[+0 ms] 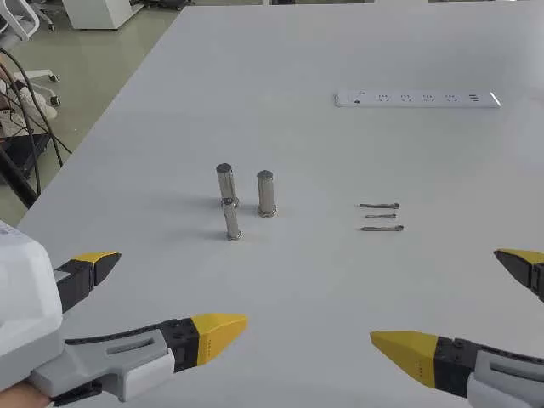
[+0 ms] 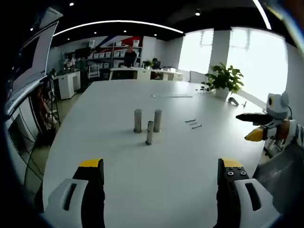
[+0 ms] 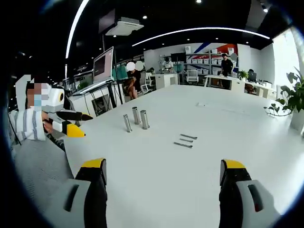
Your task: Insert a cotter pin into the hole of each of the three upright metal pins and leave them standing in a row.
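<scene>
Arrangement of parts with no insertion yet made. Three upright grey cylindrical metal pins (image 1: 266, 194) are clustered near the middle of the white table (image 1: 297, 289), two side by side and a third just in front, close enough that a gap is hard to make out. Three thin silvery cotter pins (image 1: 380, 216) lie flat in a short stack well to the right, with a white multi-socket power strip (image 1: 416, 99) beyond. The yellow-tipped black left gripper (image 1: 157, 293) and the matching right gripper (image 1: 463, 306) are held low at the near edge, jaws spread wide and holding nothing. Toppling is judged the main hazard: a wide jaw closed on one metal pin could knock its neighbour. Each flat cotter pin may skid when pinched. The holes cannot be made out, so misalignment is likely.
</scene>
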